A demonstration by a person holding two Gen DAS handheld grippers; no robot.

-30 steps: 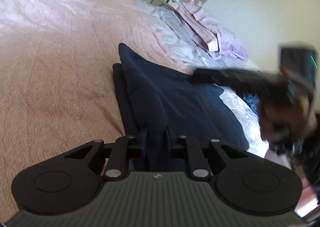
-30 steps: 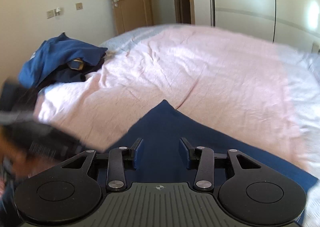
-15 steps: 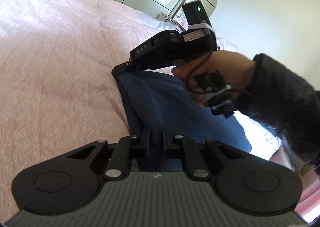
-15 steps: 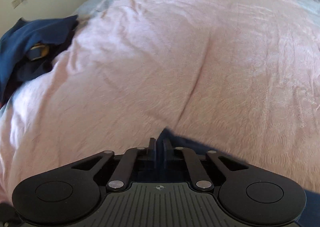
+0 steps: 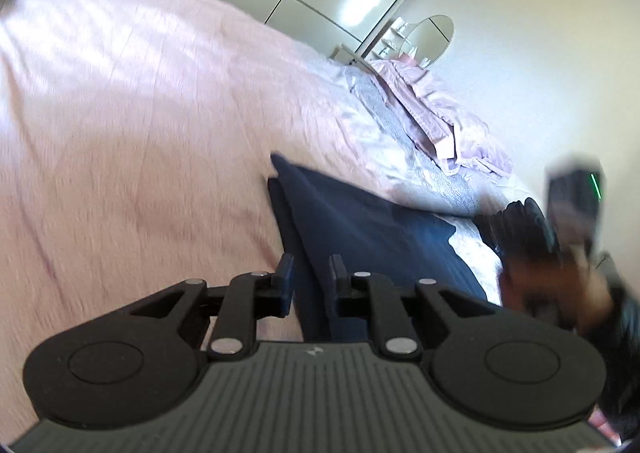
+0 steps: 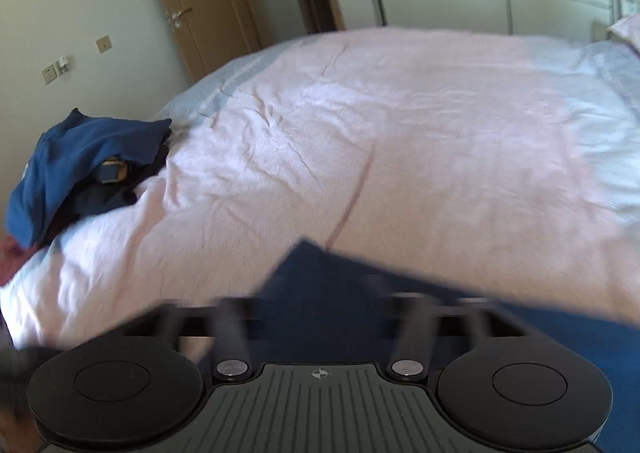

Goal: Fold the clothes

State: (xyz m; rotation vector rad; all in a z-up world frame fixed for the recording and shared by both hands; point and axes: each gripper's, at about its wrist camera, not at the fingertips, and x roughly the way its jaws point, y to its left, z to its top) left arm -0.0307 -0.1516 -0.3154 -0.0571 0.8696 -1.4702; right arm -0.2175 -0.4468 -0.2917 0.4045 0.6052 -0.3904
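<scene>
Far left in the right wrist view: a heap of blue clothes at the bed's edge, crumpled, w/ sth yellow tucked in it. Looks unfolded, so prob still to do.

Next, the pink bedspread, lightly creased, covers most of the bed.

Middle-low in both views: the navy garment lies flat on the bedspread near the person's side. In the left wrist view it shows a straight long edge w/ a second layer peeking out beneath and one pointed corner away from the camera, so at least one fold seems made. Fabric looks smooth, no big wrinkles. Whether it needs another fold I can't say for sure; judging by its length, prob yes.

Left tongs: fingers apart, straddling the garment's near edge w/ a gap each side, gripping nothing.

Right tongs: very blurred, above the garment's corner; the linkage looks spread wide, so released, nothing held.

Far right in the left wrist view: a lilac bundle by the pillow end, and a blurred hand w/ the other device.
</scene>
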